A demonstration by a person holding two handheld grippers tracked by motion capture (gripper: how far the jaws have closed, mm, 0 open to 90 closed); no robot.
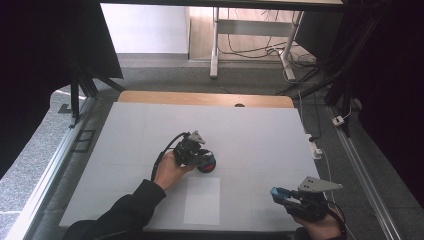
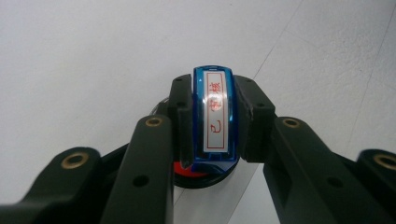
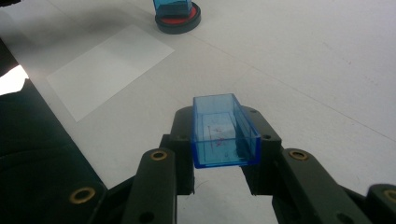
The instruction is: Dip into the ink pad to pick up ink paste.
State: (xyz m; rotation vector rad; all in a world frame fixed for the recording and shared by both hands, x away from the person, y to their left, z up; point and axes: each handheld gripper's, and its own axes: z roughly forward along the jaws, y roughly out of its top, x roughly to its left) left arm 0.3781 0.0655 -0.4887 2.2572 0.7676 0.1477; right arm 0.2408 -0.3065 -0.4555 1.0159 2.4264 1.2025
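Right gripper view: fingers (image 3: 254, 158) clamping seemingly empty blue cap (image 3: 224, 131); left gripper (image 2: 215, 123) pinching stamp (image 2: 213, 119).

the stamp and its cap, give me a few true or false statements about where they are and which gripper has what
1. The left gripper is shut on the blue stamp. True.
2. The stamp sits over a round black ink pad with a red centre. True.
3. The right gripper is open with nothing between its fingers. False: it is shut on the clear blue cap.
4. The cap is already on the stamp. False: the cap is held apart from it, at the near right of the table.
5. A white sheet of paper lies on the table, nearer the person than the ink pad. True.
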